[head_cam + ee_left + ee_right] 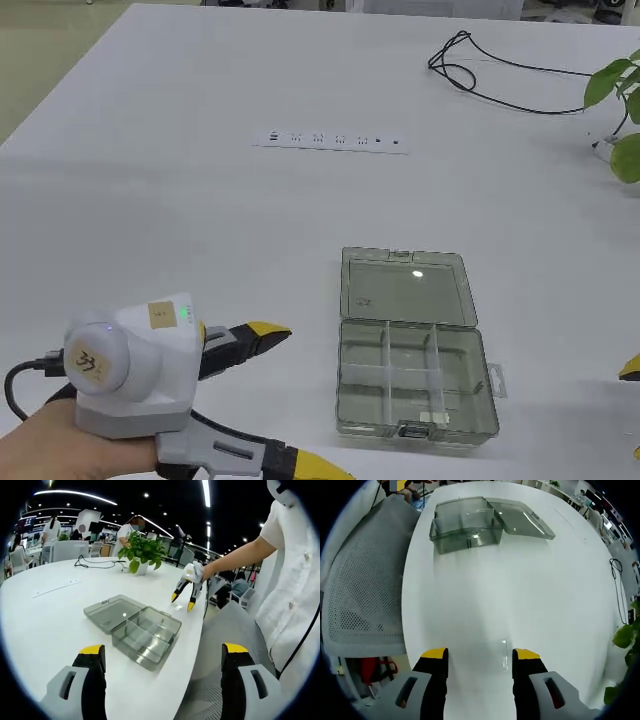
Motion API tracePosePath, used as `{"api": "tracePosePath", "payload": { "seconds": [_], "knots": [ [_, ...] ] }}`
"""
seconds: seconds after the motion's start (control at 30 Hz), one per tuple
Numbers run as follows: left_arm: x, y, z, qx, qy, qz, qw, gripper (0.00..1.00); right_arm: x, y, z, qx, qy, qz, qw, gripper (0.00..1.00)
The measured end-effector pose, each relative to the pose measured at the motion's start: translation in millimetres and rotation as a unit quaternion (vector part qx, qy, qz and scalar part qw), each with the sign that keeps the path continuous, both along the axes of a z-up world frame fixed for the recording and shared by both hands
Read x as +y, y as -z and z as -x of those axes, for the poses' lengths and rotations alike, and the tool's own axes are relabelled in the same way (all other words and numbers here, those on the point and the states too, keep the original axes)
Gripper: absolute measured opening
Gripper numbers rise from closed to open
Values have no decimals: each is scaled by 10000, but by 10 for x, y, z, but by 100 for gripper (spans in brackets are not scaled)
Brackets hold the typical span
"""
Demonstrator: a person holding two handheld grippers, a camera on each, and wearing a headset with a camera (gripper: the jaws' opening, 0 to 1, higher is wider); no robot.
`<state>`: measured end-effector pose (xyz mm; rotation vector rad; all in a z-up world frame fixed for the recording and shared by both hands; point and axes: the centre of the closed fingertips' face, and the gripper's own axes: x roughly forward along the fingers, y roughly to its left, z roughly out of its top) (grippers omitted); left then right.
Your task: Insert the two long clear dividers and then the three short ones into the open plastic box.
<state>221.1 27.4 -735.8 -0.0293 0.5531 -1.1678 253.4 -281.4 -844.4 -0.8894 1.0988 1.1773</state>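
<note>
The right gripper point(480, 654): jaws spread and empty, tips low over the white table point(200, 200), flanking a small clear piece point(504, 652). It appears to be a short divider lying flat, nearer one jaw. The left gripper point(300, 398): jaws spread and empty, held left of the box. The open plastic box point(350, 420): near the table's front edge, lid point(405, 285) laid back; clear partitions point(386, 350) already stand inside, their number uncertain. Step in hand, as judged: fetching a remaining short divider. The next move calls for centring the jaws on the piece, closing gently, then carrying it across to the box's slots.
</note>
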Motion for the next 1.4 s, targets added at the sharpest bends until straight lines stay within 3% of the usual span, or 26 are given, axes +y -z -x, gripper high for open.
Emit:
{"api": "tracePosePath", "payload": {
  "seconds": [0.57, 0.7, 1.1, 1.4],
  "knots": [
    [-8, 4, -33, 45, 12, 47, 10000, 97, -53, 26, -43, -98, -307, 210, 9993, 42],
    [-4, 4, -38, 43, 13, 49, 10000, 97, -92, 24, -58, -101, -345, 269, 9990, 33],
    [-6, -10, -31, 37, 8, 66, 10000, 96, -87, 25, -64, -111, -276, 347, 9990, 33],
    [24, -55, -46, 26, -67, 71, 9999, 95, 60, -92, -48, -341, -164, 113, 9992, 32]
  ]
}}
